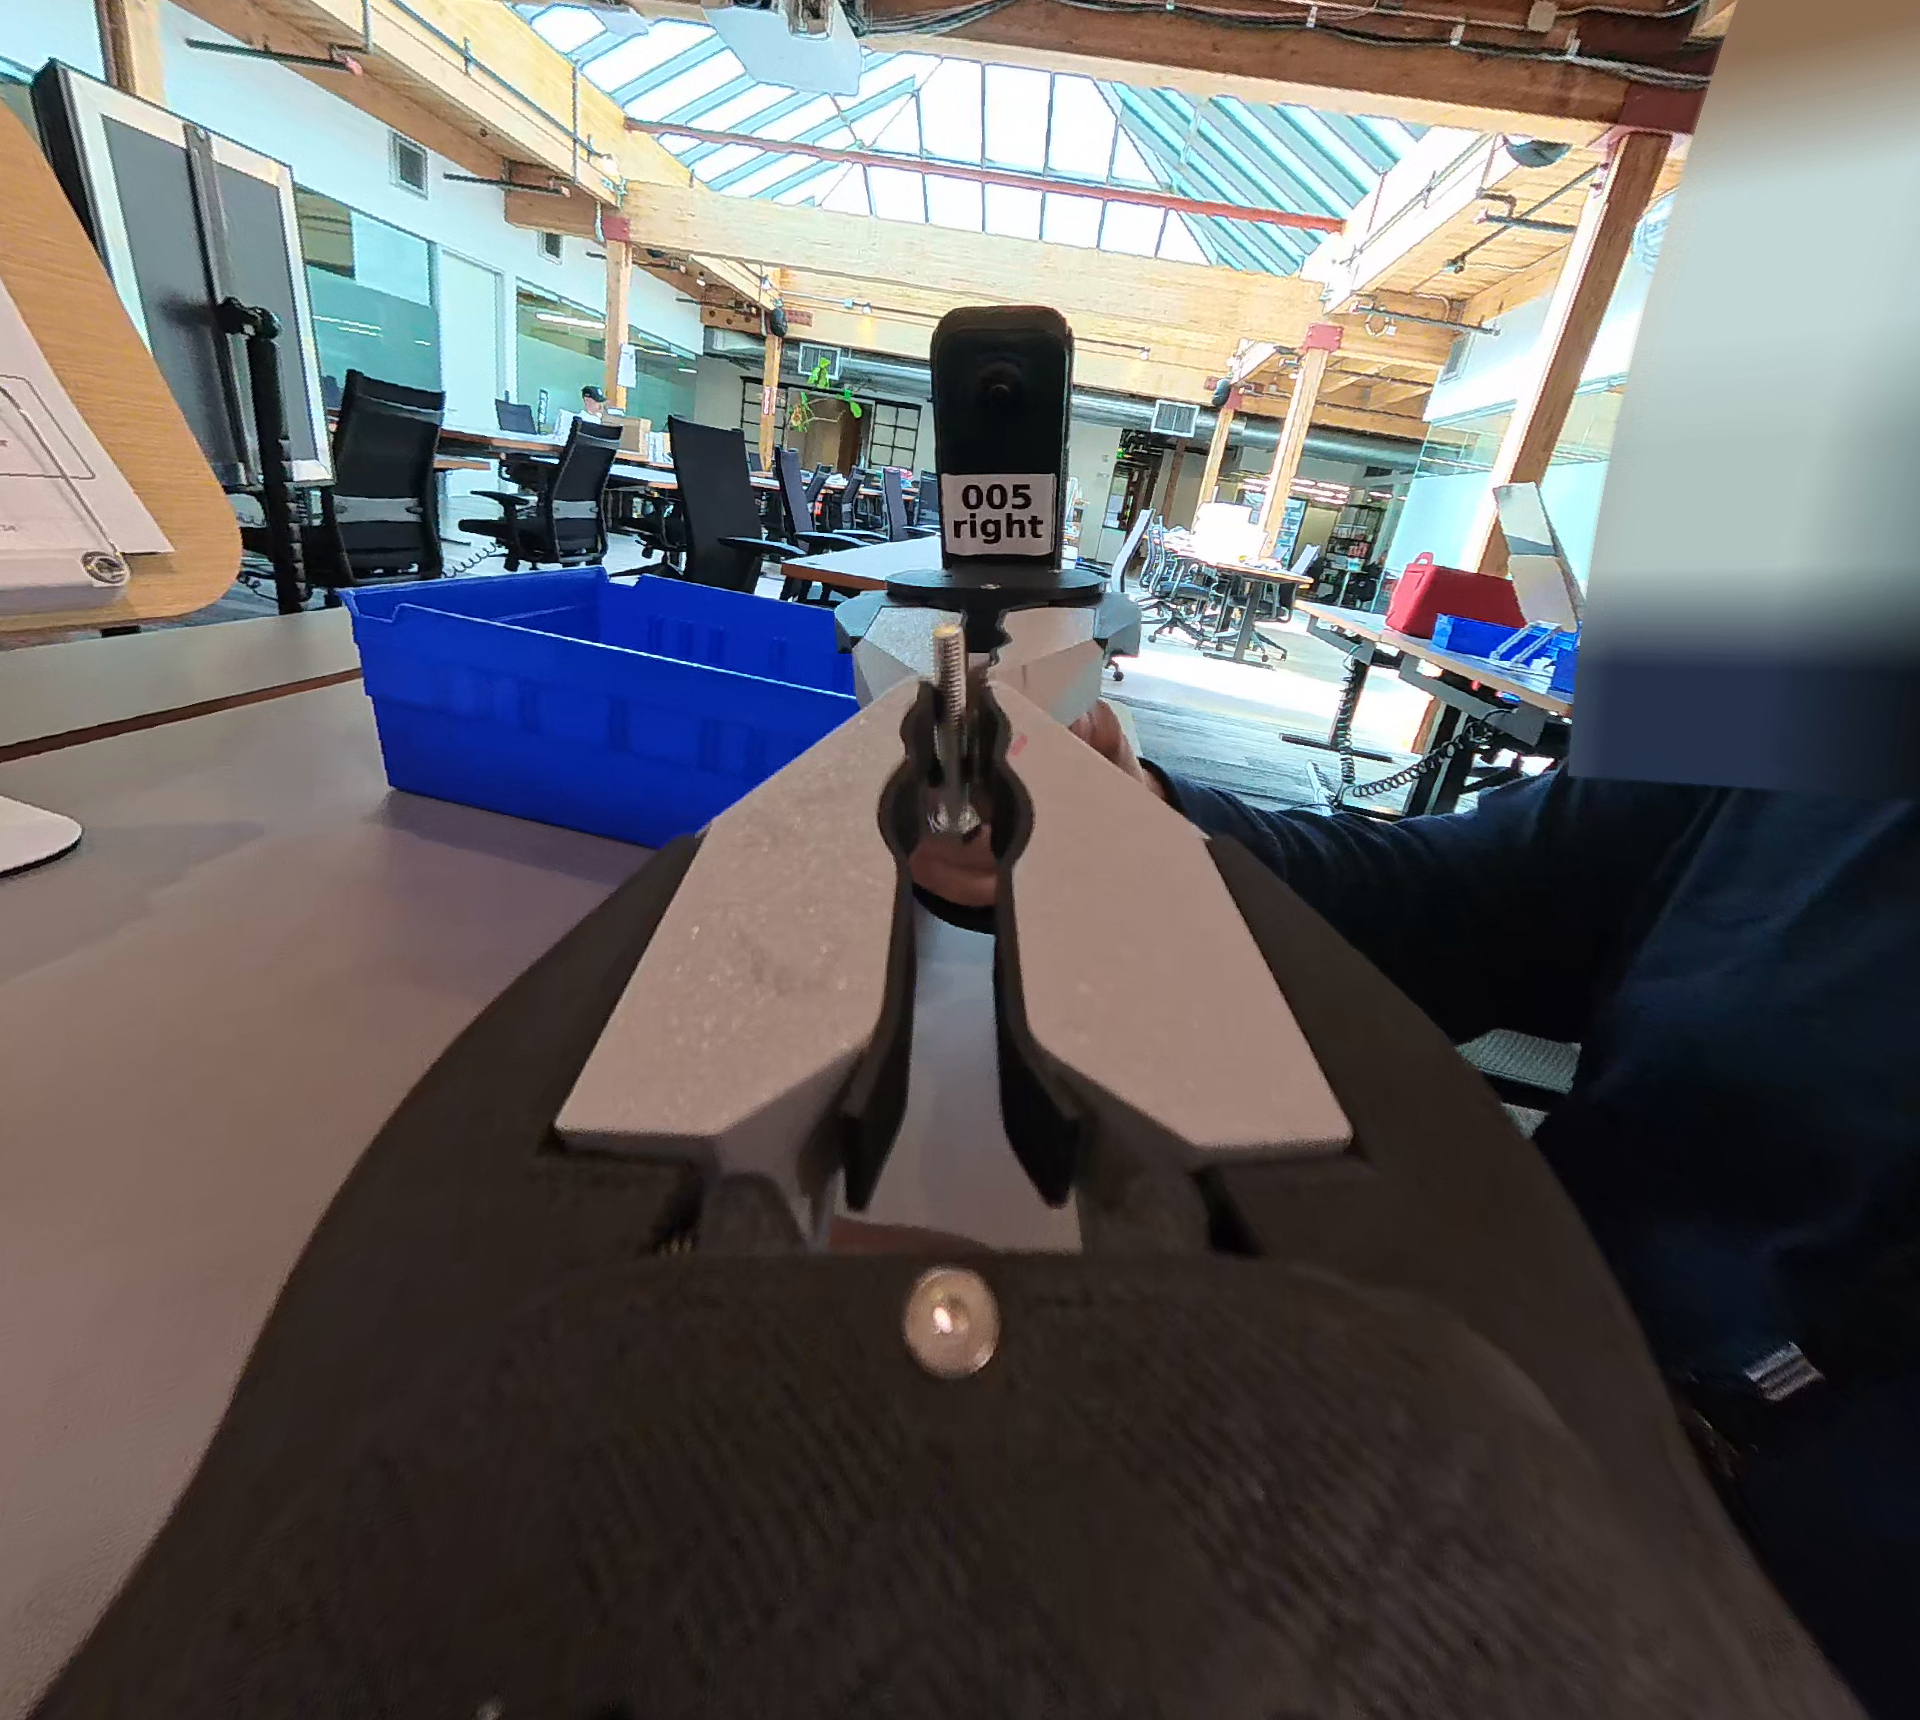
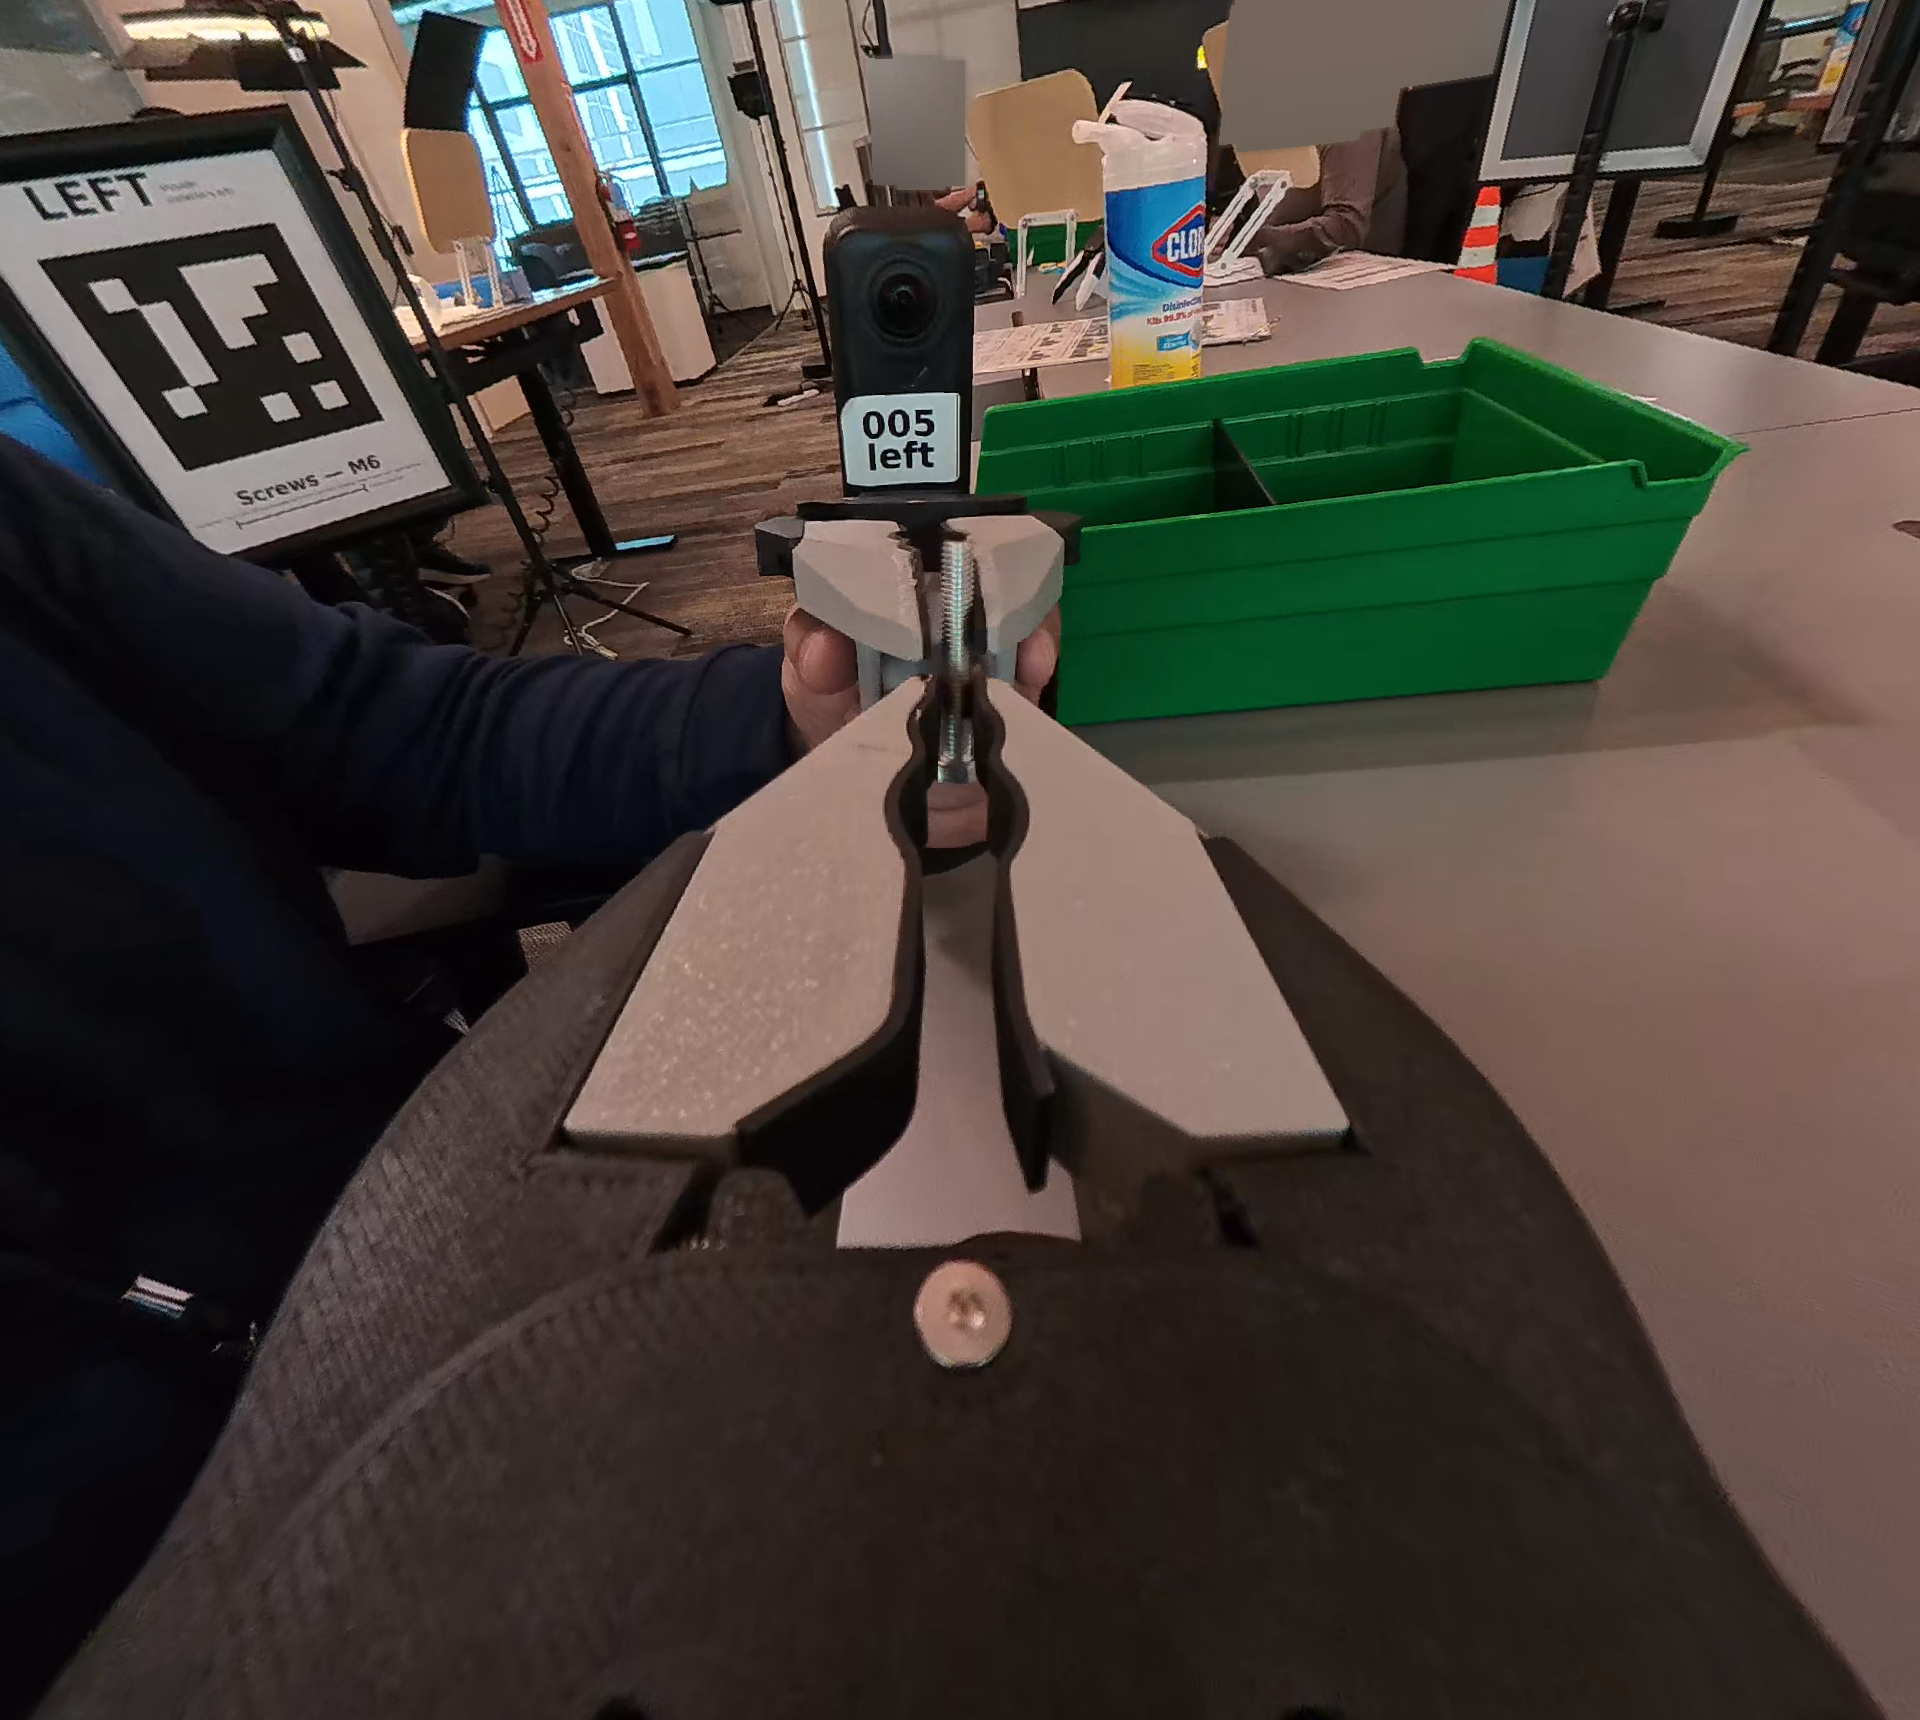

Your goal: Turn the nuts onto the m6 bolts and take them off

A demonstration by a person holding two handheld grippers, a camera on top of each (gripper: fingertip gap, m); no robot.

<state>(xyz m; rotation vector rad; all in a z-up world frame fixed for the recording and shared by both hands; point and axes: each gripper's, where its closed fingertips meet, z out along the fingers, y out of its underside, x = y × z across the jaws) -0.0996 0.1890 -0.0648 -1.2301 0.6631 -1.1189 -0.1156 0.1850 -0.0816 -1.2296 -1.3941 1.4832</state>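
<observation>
A silver threaded bolt (image 1: 949,714) spans the gap between my two grippers, which face each other above the grey table (image 1: 208,943). My left gripper (image 1: 951,735) is shut on the bolt's near end, where a hex piece (image 1: 951,820) sits in the jaws. My right gripper (image 1: 977,662) shows beyond it, at the bolt's far tip. In the right wrist view the right gripper (image 2: 954,714) is shut on a hex piece that looks like the nut (image 2: 954,771) on the bolt (image 2: 956,631). The left gripper (image 2: 930,600) shows behind it, held by a hand.
A blue bin (image 1: 582,694) stands on the table to the left. A green divided bin (image 2: 1351,548) stands on the right, with a wipes canister (image 2: 1153,247) behind it. A framed marker sign (image 2: 208,340) stands off the table. Dark sleeves (image 2: 416,735) reach in. My left and right fingertips are right by each other.
</observation>
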